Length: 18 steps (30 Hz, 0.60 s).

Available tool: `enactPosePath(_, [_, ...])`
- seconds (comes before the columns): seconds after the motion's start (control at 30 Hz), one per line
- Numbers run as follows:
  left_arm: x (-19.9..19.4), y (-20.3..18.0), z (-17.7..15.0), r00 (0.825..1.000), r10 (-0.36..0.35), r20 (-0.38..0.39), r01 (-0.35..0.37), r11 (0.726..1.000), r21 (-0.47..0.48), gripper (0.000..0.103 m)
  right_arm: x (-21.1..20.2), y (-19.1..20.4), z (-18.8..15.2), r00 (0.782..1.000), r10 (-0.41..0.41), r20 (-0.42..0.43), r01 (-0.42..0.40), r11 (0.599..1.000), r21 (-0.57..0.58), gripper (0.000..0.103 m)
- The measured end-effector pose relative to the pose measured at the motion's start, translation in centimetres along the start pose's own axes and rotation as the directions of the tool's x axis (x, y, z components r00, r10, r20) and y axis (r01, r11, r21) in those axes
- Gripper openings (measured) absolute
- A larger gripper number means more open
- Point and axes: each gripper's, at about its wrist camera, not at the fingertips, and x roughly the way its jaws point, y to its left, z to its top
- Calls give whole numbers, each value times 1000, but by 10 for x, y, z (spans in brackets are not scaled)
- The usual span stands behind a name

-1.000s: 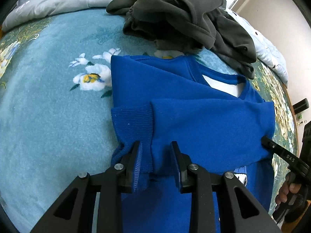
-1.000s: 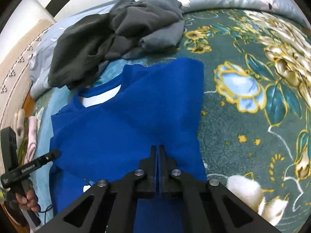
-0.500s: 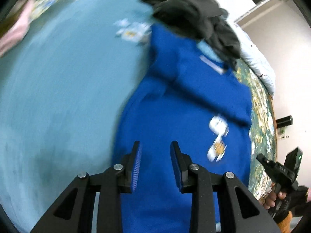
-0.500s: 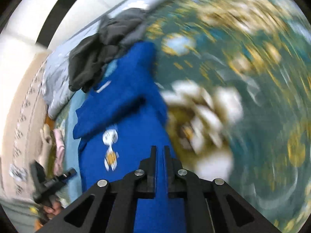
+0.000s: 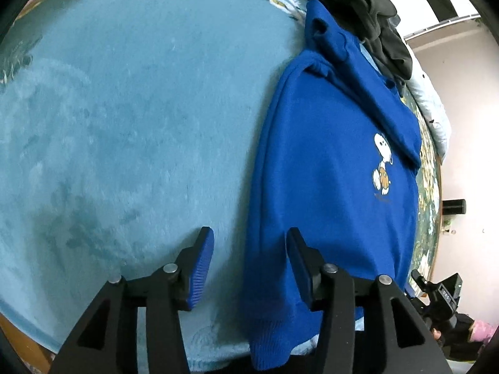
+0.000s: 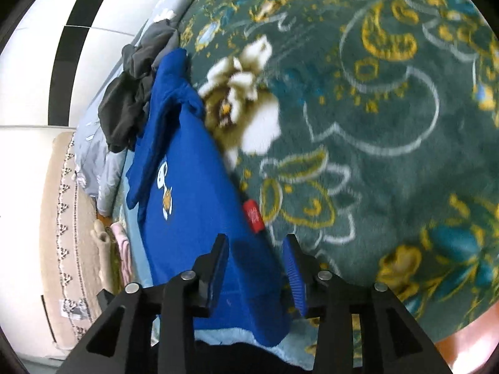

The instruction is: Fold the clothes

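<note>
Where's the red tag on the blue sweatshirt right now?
In the right wrist view, the red tag sticks out from the blue sweatshirt's right edge onto the floral blanket.

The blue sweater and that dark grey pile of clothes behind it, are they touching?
Touching. In the left wrist view, the blue sweater's far collar end sits against the dark grey pile, which overlaps its edge; no blanket shows between them.

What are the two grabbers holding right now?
Nothing. Both the left gripper and right gripper are opening over the blue sweater's bottom hem, pads off it.
</note>
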Motion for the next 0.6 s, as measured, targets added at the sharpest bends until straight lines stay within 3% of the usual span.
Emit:
enactPosePath(0.23, [9, -14, -4, 998, -41, -40, 42, 998, 36, 56, 24, 3, -6, 999, 0, -36, 0, 1000, 0, 40])
enactPosePath(0.4, [17, -15, -8, 985, -149, -85, 149, 989, 2, 56, 25, -5, -7, 997, 61, -42, -60, 998, 29, 41])
enactPosePath(0.6, [22, -17, -6, 974, -188, -129, 185, 982, -32, 56, 28, -17, -11, 984, 157, -81, -151, 986, 76, 41])
